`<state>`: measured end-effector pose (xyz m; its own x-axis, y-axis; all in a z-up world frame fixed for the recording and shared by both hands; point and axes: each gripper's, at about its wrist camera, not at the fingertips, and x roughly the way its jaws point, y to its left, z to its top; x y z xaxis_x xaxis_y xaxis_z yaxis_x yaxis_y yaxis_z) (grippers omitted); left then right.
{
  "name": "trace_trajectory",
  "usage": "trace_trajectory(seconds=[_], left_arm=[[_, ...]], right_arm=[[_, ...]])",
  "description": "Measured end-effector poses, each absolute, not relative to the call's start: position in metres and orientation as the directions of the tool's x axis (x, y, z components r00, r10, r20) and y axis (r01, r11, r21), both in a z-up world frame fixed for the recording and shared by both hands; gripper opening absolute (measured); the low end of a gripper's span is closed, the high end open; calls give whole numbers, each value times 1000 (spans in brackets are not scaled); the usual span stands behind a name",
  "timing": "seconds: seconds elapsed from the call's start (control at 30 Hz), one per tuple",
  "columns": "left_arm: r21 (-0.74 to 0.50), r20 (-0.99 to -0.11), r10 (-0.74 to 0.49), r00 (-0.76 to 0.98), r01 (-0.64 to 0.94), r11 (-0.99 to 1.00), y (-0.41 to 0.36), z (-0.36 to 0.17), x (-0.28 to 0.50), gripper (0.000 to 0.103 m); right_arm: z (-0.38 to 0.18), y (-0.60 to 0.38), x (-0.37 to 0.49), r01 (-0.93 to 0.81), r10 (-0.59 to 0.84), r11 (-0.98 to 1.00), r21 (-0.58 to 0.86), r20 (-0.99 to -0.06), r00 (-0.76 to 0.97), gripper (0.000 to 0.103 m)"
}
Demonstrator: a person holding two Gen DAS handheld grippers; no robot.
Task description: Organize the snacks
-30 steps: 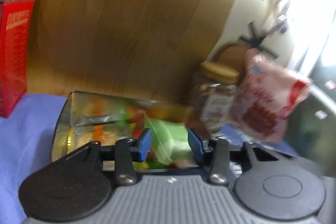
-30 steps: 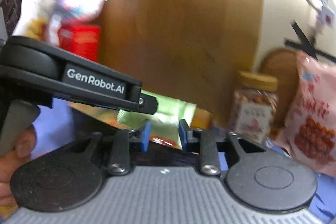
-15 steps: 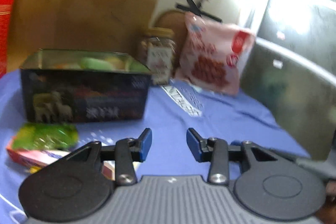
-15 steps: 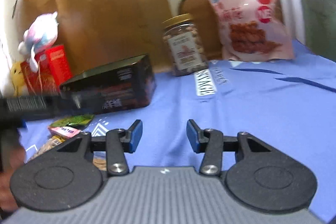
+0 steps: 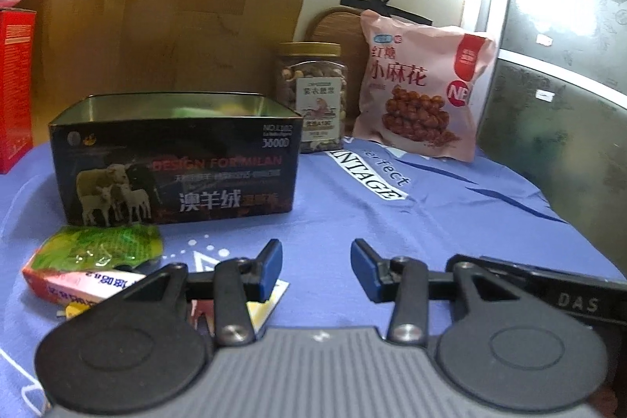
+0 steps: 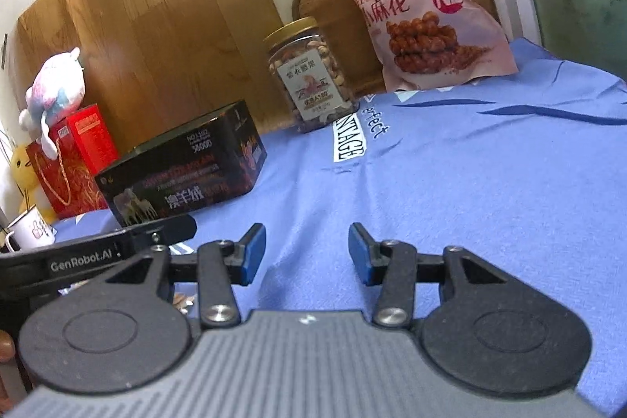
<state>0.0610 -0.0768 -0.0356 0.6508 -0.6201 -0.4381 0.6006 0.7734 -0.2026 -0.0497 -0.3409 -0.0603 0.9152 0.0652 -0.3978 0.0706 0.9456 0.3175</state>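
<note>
My left gripper (image 5: 315, 267) spread wide and empty, right gripper (image 6: 307, 251) likewise, black rectangular open-top tin (image 5: 176, 159) on blue printed cloth (image 5: 431, 214), possibly snacks inside, green crinkly snack packet (image 5: 102, 247) just before it, gold-lidded clear nut jar (image 5: 311, 96) beside pink snack bag (image 5: 421, 93).

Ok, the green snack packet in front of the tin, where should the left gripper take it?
Probably by its right end. The green packet lies flat on an orange-edged box before the tin, left of the open left gripper. Come low from the right, pinching that thin crinkled end.
</note>
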Motion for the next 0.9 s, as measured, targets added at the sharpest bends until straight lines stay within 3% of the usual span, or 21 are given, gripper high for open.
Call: trace_trajectory(seconds=[0.9], left_arm=[[-212,-425,-589,687,557,803,-69,-35,63,43]], right_arm=[[-62,-343,-48,53,91,942,330,-406,909,49]])
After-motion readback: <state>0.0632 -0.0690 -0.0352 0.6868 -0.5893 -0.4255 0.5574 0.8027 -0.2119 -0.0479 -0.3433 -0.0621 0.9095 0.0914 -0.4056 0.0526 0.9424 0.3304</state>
